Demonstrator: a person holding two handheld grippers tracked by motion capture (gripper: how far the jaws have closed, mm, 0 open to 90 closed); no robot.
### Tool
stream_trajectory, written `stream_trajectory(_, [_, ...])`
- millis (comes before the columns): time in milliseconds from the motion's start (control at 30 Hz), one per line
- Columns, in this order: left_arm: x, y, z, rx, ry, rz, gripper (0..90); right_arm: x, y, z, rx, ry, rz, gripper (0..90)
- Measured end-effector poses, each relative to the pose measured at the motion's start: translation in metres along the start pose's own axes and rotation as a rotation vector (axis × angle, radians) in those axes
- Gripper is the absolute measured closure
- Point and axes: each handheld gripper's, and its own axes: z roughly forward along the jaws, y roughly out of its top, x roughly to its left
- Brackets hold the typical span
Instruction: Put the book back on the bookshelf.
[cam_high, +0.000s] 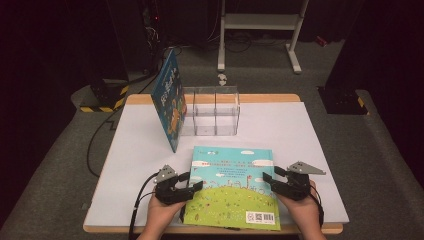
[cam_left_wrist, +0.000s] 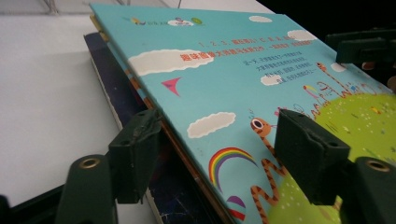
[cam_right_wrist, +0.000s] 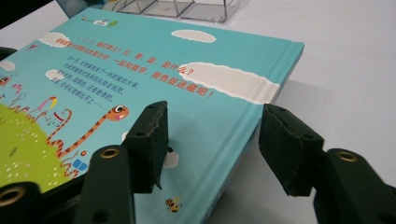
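A teal picture book (cam_high: 232, 185) with a green hill on its cover lies flat near the table's front edge, on top of a darker book (cam_left_wrist: 121, 88). My left gripper (cam_high: 192, 181) is at its left edge. In the left gripper view the jaws (cam_left_wrist: 219, 121) stand open astride that edge, one pad low beside the edge and the other over the cover (cam_left_wrist: 224, 70). My right gripper (cam_high: 272, 175) is at the book's right edge. Its jaws (cam_right_wrist: 215, 112) are open, one pad above the cover (cam_right_wrist: 140, 79) and one outside the spine over the table.
A second teal book (cam_high: 169, 102) stands tilted against the left side of a clear acrylic holder (cam_high: 212, 112) at the back of the white table (cam_high: 300, 130). A white frame stand (cam_high: 260, 22) and a yellow-striped base (cam_high: 102, 97) sit on the floor beyond.
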Motion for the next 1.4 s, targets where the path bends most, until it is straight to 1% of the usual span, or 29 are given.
stream_trajectory(33, [0.001,-0.001,0.000,0.001,-0.004,-0.006,28.6,0.000,0.000,0.000,0.007,0.004,0.005,36.7])
stream_trajectory(67, [0.001,-0.001,0.001,0.001,-0.006,-0.005,26.8,-0.001,-0.001,-0.001,0.008,0.008,0.008,32.8])
stream_trajectory(100, [0.002,-0.002,0.001,0.002,-0.014,-0.012,25.9,-0.001,-0.002,-0.002,0.014,0.005,0.019,28.0])
stream_trajectory(167, [0.002,-0.003,0.002,0.010,-0.037,-0.023,25.2,-0.003,-0.006,-0.003,0.036,0.032,0.055,19.8])
stream_trajectory(200, [0.002,-0.003,0.003,0.015,-0.043,-0.027,23.9,-0.004,-0.008,-0.003,0.043,0.050,0.075,17.1])
stream_trajectory(267, [0.002,-0.004,0.005,0.021,-0.055,-0.037,20.6,-0.005,-0.010,-0.001,0.053,0.081,0.104,14.0])
stream_trajectory(333, [0.001,-0.004,0.008,0.028,-0.070,-0.045,19.7,-0.002,-0.010,0.002,0.075,0.110,0.126,13.4])
stream_trajectory(400, [0.001,-0.004,0.008,0.030,-0.076,-0.051,19.2,0.000,-0.010,0.005,0.082,0.129,0.130,13.1])
stream_trajectory(433, [0.002,-0.004,0.008,0.033,-0.081,-0.051,19.3,0.001,-0.010,0.006,0.081,0.136,0.121,12.9])
stream_trajectory(533, [0.002,-0.003,0.010,0.046,-0.097,-0.062,19.1,0.006,-0.009,0.009,0.097,0.160,0.120,12.2])
stream_trajectory(567, [0.001,-0.003,0.011,0.051,-0.099,-0.063,19.0,0.006,-0.008,0.010,0.101,0.161,0.116,11.6])
stream_trajectory(600, [0.001,-0.003,0.011,0.051,-0.098,-0.065,18.9,0.007,-0.008,0.011,0.108,0.159,0.123,11.5])
stream_trajectory(700, [-0.001,0.000,0.011,0.067,-0.088,-0.057,19.0,0.006,-0.006,0.011,0.124,0.161,0.127,12.2])
stream_trajectory(800, [-0.002,0.002,0.010,0.080,-0.080,-0.053,19.2,0.007,-0.003,0.010,0.142,0.154,0.135,14.7])
stream_trajectory(833, [-0.002,0.002,0.010,0.081,-0.079,-0.052,19.3,0.007,-0.003,0.010,0.141,0.152,0.141,16.0])
stream_trajectory(967, [-0.003,0.005,0.010,0.085,-0.069,-0.044,19.9,0.008,0.000,0.008,0.137,0.138,0.128,17.1])
stream_trajectory(1200, [-0.006,0.015,0.010,0.049,-0.049,-0.039,24.8,0.008,0.009,0.004,0.103,0.111,0.115,20.3])
stream_trajectory(1267, [-0.007,0.019,0.010,0.042,-0.047,-0.036,25.6,0.007,0.012,0.003,0.093,0.104,0.120,21.0])
stream_trajectory(1400, [-0.007,0.028,0.010,0.026,-0.038,-0.026,27.9,0.007,0.020,0.003,0.079,0.088,0.108,21.5])
